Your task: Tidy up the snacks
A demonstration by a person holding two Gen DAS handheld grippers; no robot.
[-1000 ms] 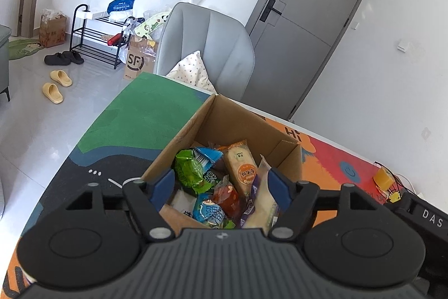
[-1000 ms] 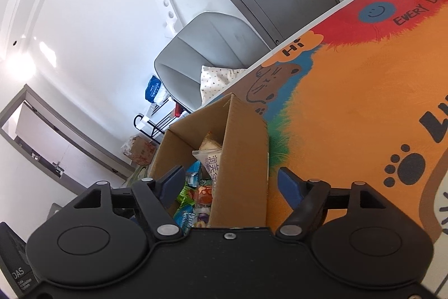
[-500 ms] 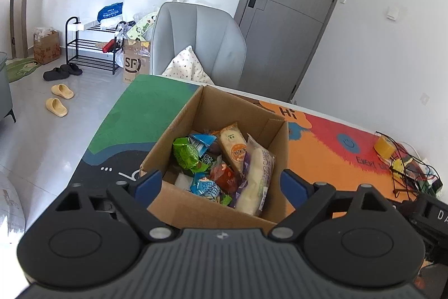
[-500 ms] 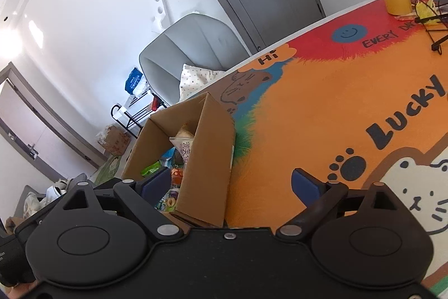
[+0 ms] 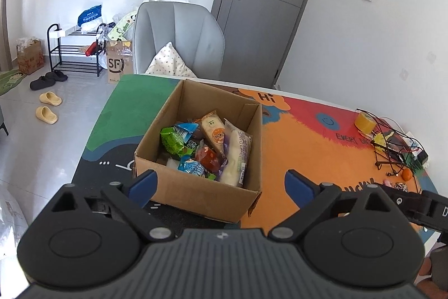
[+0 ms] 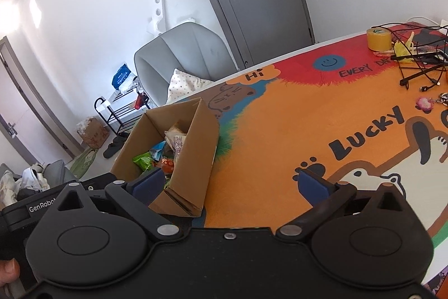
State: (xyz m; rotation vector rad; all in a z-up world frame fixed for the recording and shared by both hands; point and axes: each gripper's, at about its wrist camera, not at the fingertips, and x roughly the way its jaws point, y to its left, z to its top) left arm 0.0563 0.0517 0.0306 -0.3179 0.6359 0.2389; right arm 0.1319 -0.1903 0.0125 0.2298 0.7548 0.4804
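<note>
Left wrist: the left gripper (image 5: pixel 219 181) has backed off and risen since a second ago. It was low at the box (image 5: pixel 196 187) with its tips at the rim; now it sits short of the near wall, jaws spread wider and empty. The box sits on the mat (image 5: pixel 308 147) with the snacks inside and none loose on the mat in this view, so I'd call the packing done or nearly so.

Count in box, as far as visible: one green pack (image 5: pixel 171 139), one long white pack (image 5: pixel 236 156), one beige pack (image 5: pixel 214 131), one red (image 5: pixel 210 157), one or two blue (image 5: pixel 191 166). More may sit underneath, can't tell.

Right wrist: the right gripper (image 6: pixel 229 184) has also pulled back over the same second, and more mat shows. Jaws wide apart, nothing held, box (image 6: pixel 193 159) off to its left. One tape roll (image 6: pixel 378 39) and one wire stand (image 6: pixel 417 63) at the far end, not snacks.
</note>
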